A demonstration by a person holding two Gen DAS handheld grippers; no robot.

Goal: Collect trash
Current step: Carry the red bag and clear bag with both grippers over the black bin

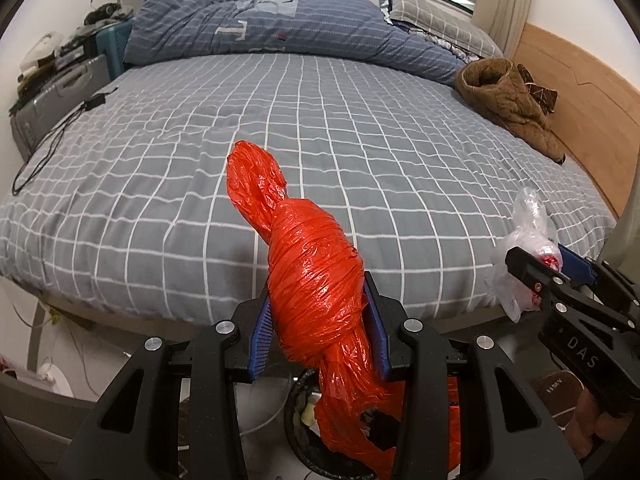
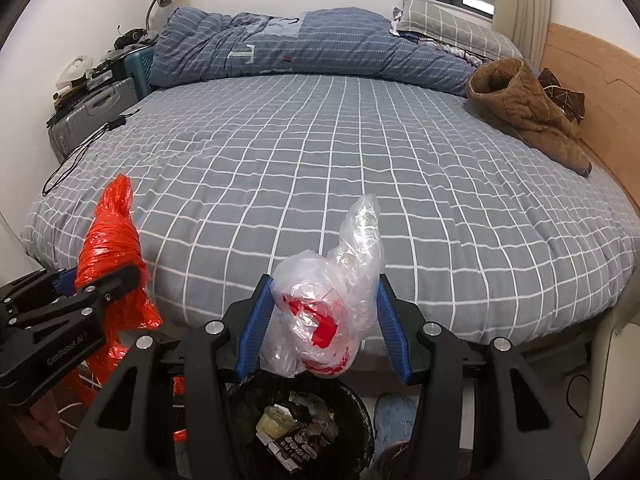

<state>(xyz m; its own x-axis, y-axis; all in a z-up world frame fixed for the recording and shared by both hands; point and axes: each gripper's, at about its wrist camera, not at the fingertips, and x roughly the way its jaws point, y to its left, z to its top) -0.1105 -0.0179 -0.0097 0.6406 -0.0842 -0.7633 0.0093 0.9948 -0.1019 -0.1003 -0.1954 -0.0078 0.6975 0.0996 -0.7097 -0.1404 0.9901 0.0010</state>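
left wrist view: the left gripper [image 1: 318, 320] has its jaws clamped on a twisted orange plastic bag [image 1: 308, 264], blue pads pressing it on both sides. the bag's tied top sticks up in front of the bed [image 1: 280, 128], and its loose tail hangs down below the jaws over a black trash bin [image 1: 304, 440] on the floor. at the right edge, the right gripper [image 1: 548, 276] grips a clear plastic bag [image 1: 520, 240] with something red inside. the bed has a grey checked sheet; a blue striped duvet [image 1: 256, 24] is bunched along its far side, a brown fleece garment [image 1: 508, 100] lies near the wooden headboard [image 1: 580, 92], and a black cable [image 1: 52, 136] trails over the left edge of the bed.

right wrist view: the right gripper [image 2: 326, 312] is closed on the clear plastic bag [image 2: 332, 280], which bulges between the blue pads, its top pointing up. right below it stands the black trash bin [image 2: 360, 408], with packaging and scraps inside. at the left, the left gripper [image 2: 100, 284] holds the orange plastic bag [image 2: 108, 244], also near the bed's front edge. a grey suitcase [image 2: 92, 116] stands beside the bed's far left, and a pillow [image 2: 448, 20] lies under the window.
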